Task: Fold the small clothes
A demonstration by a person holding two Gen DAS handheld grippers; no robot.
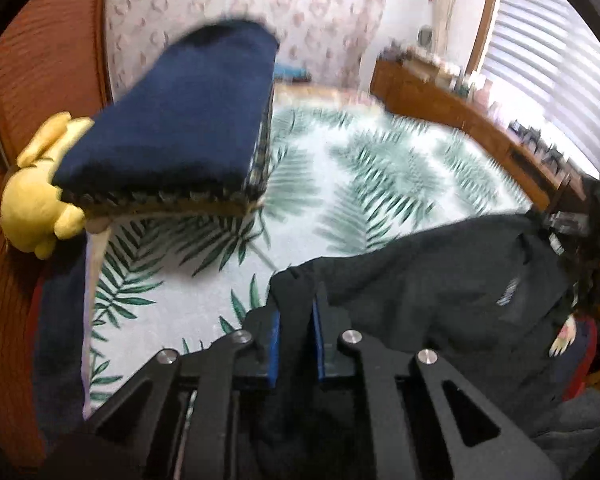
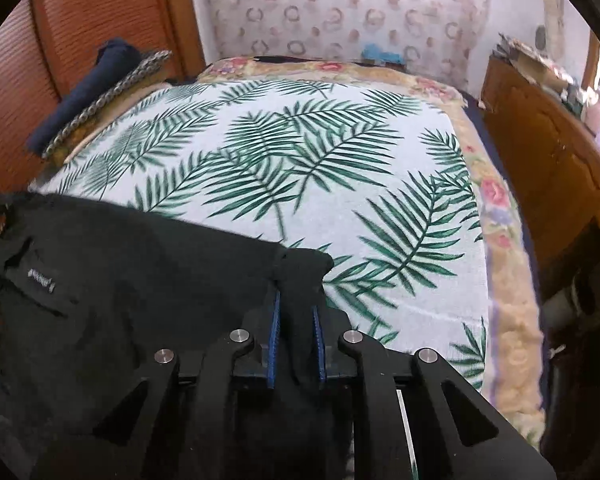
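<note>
Left gripper [image 1: 294, 320] and right gripper [image 2: 296, 320] are each clamping the black garment [image 2: 140, 280] over the bed [image 2: 300, 152].

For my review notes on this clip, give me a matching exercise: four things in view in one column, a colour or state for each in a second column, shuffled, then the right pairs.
Things:
1. black garment
2. folded cloth
3. plush toy
4. bed cover

Colour or state:
A. yellow, at the bed's edge beside the pile
B. white with green palm leaves
C. pinched at both ends by the left gripper and the right gripper
D. navy, on top of a pile

Pairs: 1-C, 2-D, 3-A, 4-B
</note>
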